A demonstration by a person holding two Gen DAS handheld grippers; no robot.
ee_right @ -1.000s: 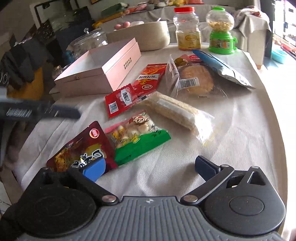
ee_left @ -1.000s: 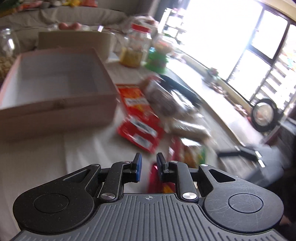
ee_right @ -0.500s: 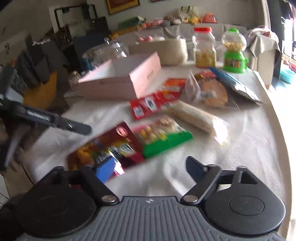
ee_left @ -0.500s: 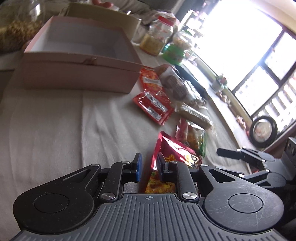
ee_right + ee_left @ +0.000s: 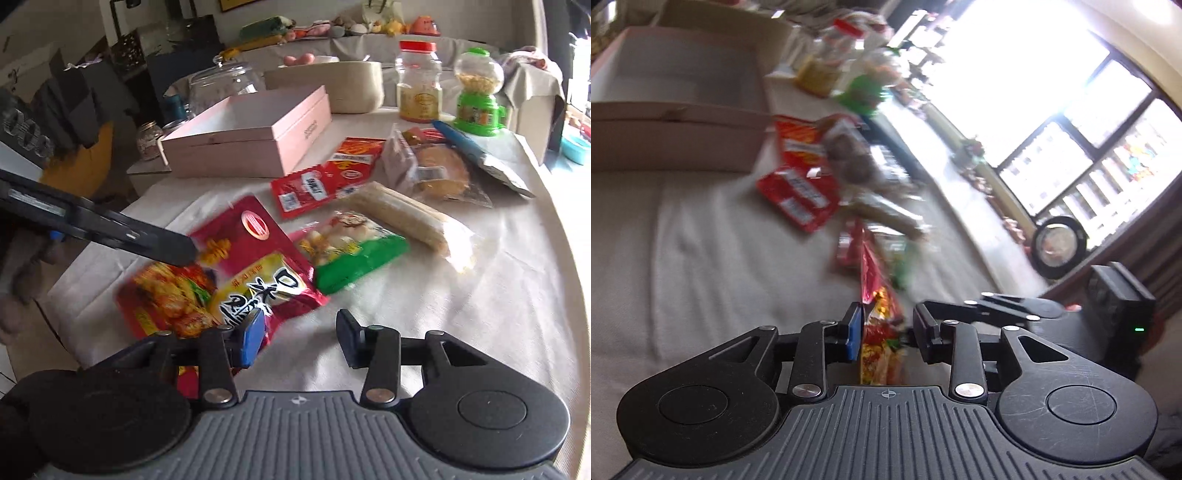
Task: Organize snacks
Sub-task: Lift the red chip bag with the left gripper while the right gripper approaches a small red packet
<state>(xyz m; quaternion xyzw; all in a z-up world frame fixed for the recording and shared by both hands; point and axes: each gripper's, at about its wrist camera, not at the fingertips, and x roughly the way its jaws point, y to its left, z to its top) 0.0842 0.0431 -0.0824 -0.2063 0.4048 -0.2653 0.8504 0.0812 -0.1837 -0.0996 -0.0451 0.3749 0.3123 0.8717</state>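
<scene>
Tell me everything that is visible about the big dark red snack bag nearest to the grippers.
The red bag is a glossy foil-like pouch with a round red-and-white logo, pictures of fried food and large black and white characters. It lies on the white tablecloth, one end tilted up. A green packet lies beside it. The left hand-held gripper has the bag's edge between its open fingers; in the right view one finger covers the bag's upper left part. The right hand-held gripper is open at its near edge.

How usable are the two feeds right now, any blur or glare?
Left wrist view: window blown out white, table snacks smeared by motion blur, left gripper sharp. Right wrist view: evenly lit, mostly sharp, slight blur on the dark red snack bag.
</scene>
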